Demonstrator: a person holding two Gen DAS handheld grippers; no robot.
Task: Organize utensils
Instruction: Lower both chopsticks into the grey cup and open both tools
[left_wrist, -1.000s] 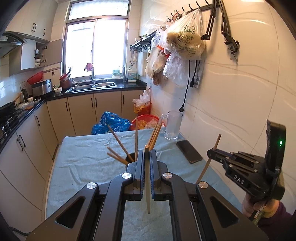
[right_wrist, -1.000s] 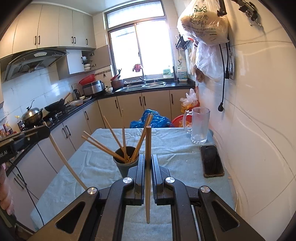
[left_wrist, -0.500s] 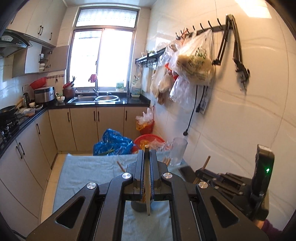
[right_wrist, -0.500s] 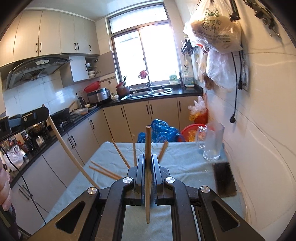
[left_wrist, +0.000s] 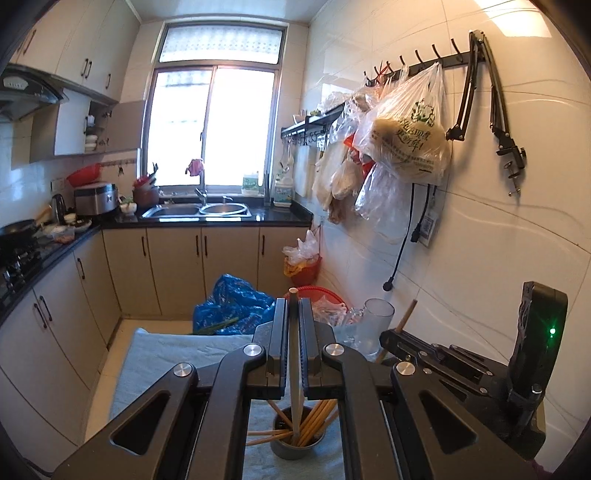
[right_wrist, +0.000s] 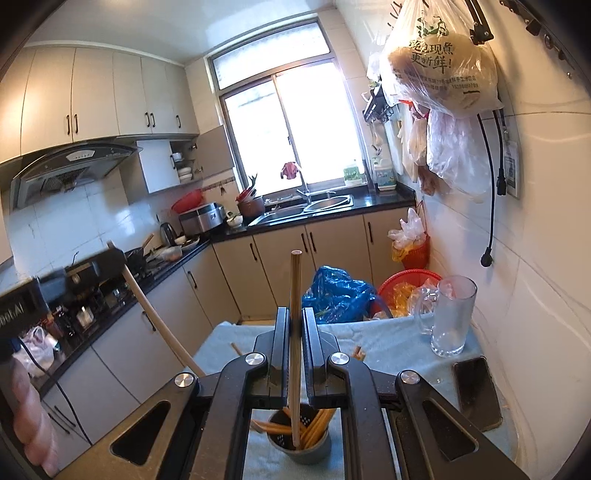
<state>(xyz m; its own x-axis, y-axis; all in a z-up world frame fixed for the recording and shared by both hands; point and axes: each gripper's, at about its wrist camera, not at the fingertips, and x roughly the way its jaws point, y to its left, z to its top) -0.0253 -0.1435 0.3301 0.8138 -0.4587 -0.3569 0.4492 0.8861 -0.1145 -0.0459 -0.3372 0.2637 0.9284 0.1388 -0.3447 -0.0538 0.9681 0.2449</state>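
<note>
- Over the last second both hands had carried their chopsticks up and over the grey holder cup (right_wrist: 300, 445), which earlier stood out ahead on the table and now sat low under each gripper.
- The left gripper (left_wrist: 293, 334) stayed clamped on one chopstick (left_wrist: 293, 369), held upright, its lower end hanging down among the sticks already in the cup.
- The right gripper (right_wrist: 295, 343) was likewise closed on its own chopstick (right_wrist: 295, 314), whose tip seemed to reach into the cup's mouth.
- To my eye, both sticks looked about lined up for dropping in; neither had been let go yet.
- The cup stood on the blue cloth-covered table (right_wrist: 399, 336), well apart from the glass mug (right_wrist: 448, 314) and the phone (right_wrist: 476, 391).
- The gripper bodies hid most of the cup and table, so I could not tell whether either tip touched the cup's bottom.
- A hand (right_wrist: 31, 417) at the edge of the right view was blurred.
</note>
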